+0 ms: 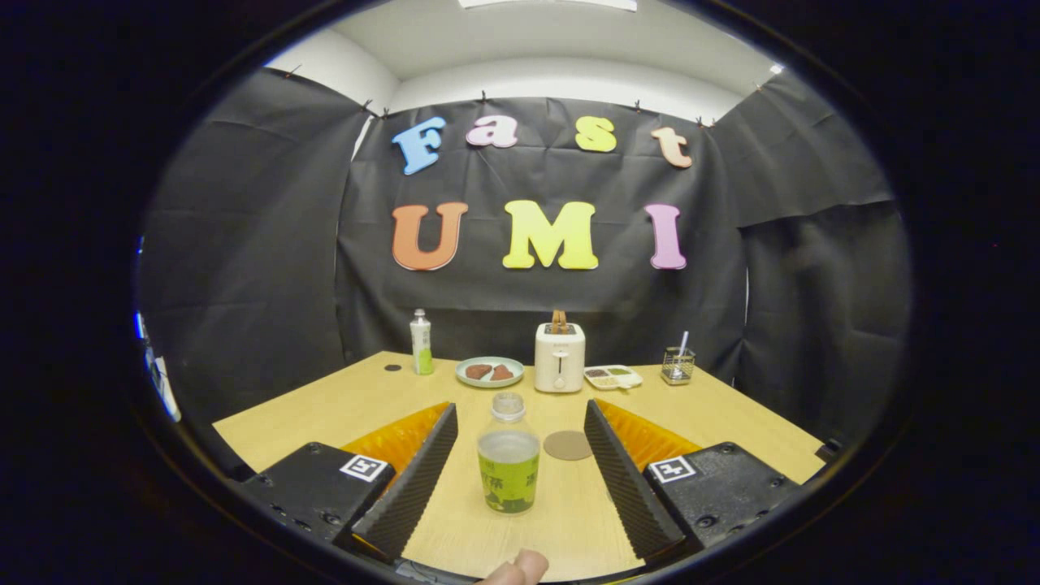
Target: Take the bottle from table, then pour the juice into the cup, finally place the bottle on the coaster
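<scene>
While the tool (520,463) stands wide open, the uncapped juice bottle (509,455) sits upright on the bench (731,414) between its fingers, untouched. Likely light, smooth plastic that dents; it should be held mid-body at the label and kept upright.

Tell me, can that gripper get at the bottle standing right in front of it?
Probably yes. The gripper is open, and the bottle stands upright between its fingers with bare table on both sides. The coaster lies just beyond, off to one side.
</scene>
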### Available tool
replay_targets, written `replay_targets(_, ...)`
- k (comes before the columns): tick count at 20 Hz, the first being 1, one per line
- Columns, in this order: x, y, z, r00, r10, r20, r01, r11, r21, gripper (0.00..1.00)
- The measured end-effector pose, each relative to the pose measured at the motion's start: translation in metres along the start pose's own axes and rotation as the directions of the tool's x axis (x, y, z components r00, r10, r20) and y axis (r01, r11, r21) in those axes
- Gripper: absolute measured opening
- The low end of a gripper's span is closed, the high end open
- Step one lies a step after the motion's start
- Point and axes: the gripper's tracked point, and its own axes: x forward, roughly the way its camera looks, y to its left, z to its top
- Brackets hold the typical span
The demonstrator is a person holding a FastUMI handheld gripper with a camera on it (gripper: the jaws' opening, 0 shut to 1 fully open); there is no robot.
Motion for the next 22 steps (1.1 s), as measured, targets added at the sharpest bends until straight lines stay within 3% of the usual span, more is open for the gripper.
replay_targets(10,0.053,0.018,-0.048,0.995,-0.024,-0.092,0.024,1.0,0.002,1.0)
replay_targets(14,0.071,0.012,-0.068,0.99,-0.076,-0.116,0.074,0.997,-0.02,1.0)
replay_targets(18,0.083,0.019,-0.091,0.983,-0.07,-0.169,0.064,0.997,-0.043,1.0)
replay_targets(22,0.091,0.024,-0.091,0.987,-0.074,-0.144,0.066,0.996,-0.057,1.0)
